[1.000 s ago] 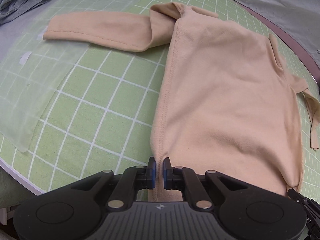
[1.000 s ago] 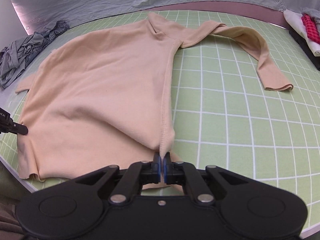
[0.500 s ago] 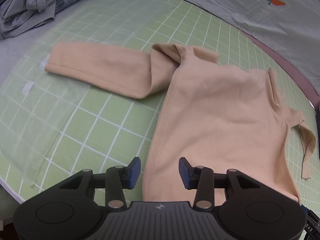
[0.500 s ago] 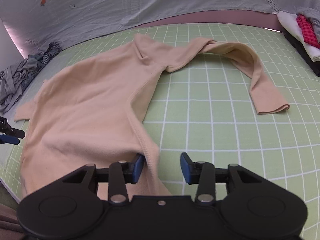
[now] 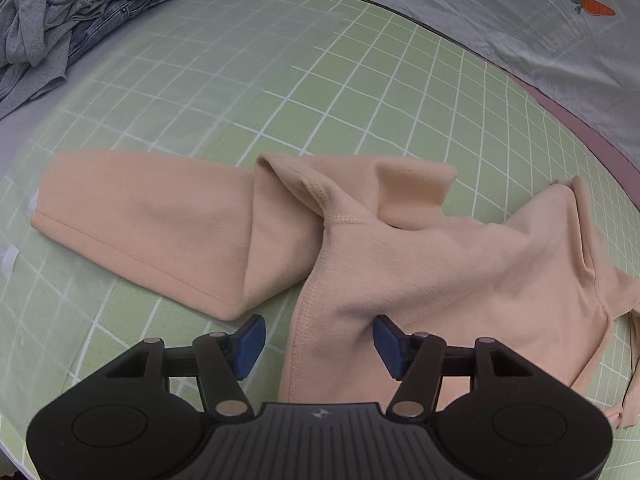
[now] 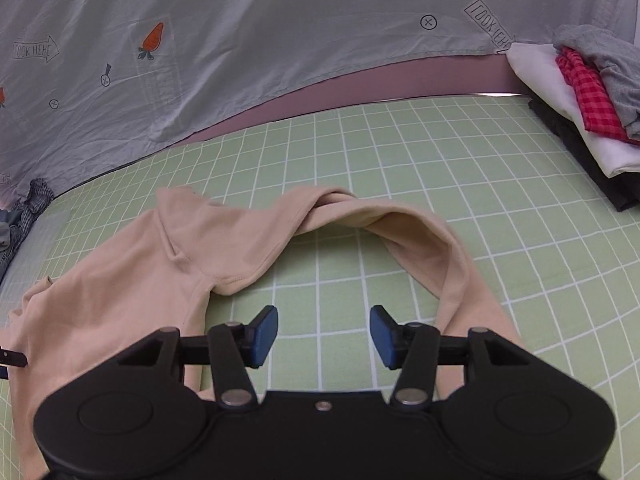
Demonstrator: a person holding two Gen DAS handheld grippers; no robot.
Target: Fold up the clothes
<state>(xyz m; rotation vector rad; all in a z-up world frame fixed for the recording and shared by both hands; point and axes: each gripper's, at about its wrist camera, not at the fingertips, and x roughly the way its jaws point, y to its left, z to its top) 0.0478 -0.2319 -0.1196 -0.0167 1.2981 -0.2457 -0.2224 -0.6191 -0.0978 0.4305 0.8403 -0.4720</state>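
Note:
A beige long-sleeved top (image 5: 440, 276) lies flat on the green grid mat (image 5: 320, 92). Its one sleeve (image 5: 140, 224) stretches out to the left in the left wrist view. My left gripper (image 5: 318, 346) hovers open over the side seam just below that armpit, holding nothing. In the right wrist view the top (image 6: 132, 280) lies at the left and its other sleeve (image 6: 440, 256) arches up and bends down to the right. My right gripper (image 6: 323, 338) is open above bare mat between the body and that sleeve.
A heap of grey and denim clothes (image 5: 72, 12) lies at the mat's far left corner. A stack of folded clothes (image 6: 584, 112), white, red-checked, grey and dark, sits at the far right. A grey carrot-print sheet (image 6: 280, 32) hangs behind the mat.
Both grippers were shut on the top's bottom hem corners a second ago. They have opened, let go, and moved up along the garment toward the armpits and sleeves.

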